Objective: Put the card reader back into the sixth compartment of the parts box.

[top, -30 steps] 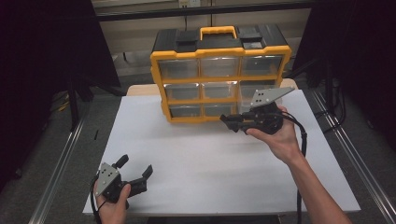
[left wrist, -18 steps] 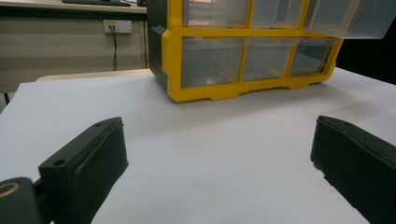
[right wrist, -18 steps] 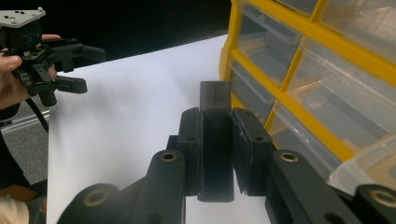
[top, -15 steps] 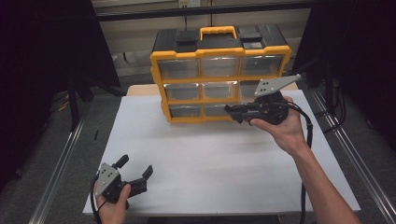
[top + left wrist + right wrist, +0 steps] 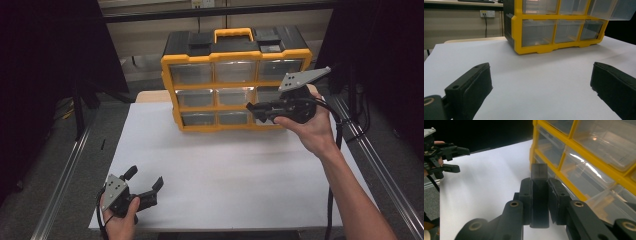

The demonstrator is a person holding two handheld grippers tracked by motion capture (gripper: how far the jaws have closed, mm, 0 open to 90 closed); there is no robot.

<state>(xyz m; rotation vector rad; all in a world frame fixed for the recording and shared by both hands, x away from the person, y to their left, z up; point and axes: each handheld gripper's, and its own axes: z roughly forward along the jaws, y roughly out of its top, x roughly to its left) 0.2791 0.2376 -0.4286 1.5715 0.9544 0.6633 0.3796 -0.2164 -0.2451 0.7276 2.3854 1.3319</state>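
block (image 5: 539,195) clamped in right gripper (image 5: 539,185)

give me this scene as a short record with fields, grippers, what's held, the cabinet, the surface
right gripper: shut on a small dark translucent rectangular block, raised in front of the cabinet
left gripper: open, nothing between its jaws, low over the near left of the sheet
cabinet: yellow and black plastic drawer cabinet with clear drawers and a yellow handle, standing upright
open drawer: one clear drawer juts out at the right side
surface: white sheet over the table
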